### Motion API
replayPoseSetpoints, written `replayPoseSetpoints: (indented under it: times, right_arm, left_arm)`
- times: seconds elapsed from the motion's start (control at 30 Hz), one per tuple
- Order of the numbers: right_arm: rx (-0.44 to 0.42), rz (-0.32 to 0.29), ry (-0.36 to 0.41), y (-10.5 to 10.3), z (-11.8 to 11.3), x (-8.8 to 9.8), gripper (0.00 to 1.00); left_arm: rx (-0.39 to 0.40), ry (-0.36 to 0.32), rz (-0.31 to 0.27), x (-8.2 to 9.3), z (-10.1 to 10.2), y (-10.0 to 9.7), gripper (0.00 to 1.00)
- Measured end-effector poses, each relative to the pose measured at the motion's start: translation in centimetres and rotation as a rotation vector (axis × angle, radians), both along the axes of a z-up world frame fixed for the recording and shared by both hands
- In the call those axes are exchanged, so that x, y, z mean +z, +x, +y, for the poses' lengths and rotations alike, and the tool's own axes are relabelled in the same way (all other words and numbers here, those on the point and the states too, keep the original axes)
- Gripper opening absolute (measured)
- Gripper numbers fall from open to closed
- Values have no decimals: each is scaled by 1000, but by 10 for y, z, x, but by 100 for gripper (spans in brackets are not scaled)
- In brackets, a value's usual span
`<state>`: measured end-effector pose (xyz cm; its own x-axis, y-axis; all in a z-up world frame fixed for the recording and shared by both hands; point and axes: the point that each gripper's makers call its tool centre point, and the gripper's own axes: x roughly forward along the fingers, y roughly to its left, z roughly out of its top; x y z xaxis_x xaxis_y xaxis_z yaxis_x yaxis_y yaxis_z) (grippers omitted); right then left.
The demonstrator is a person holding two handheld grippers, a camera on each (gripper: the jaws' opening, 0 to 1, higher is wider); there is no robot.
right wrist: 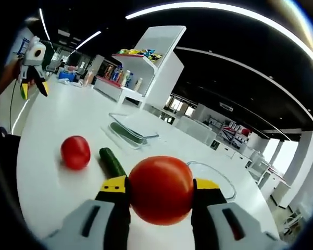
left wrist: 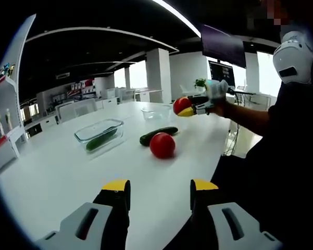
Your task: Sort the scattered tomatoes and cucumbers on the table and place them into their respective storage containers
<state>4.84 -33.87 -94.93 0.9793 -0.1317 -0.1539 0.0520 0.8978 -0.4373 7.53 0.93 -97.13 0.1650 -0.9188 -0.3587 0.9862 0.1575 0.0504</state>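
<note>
The right gripper (right wrist: 161,194) pinches a tomato (right wrist: 161,189) at its middle, above the table (right wrist: 47,172). The left gripper (left wrist: 160,194) is spread and holds nothing. A second tomato (left wrist: 162,145) lies just beside the loose cucumber (left wrist: 157,134), near the box (left wrist: 100,134) that already holds one cucumber. Tomato skin looks smooth and soft, so a gentle squeeze across the widest part seems best.

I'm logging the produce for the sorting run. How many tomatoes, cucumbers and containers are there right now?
Tomatoes: 2, one on the table, one held in the right gripper.
Cucumbers: 2, one loose on the table, one inside the rectangular container.
Glass containers: 2, the rectangular container and a smaller one farther back.
Total: 6
</note>
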Motion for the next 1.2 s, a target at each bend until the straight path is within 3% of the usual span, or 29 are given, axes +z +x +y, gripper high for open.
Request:
replayPoseSetpoints:
  times: [1.2]
  right_arm:
    - [-68, -50, 45, 36, -73, 38, 44]
  left_arm:
    - [6, -4, 19, -3, -9, 5, 46]
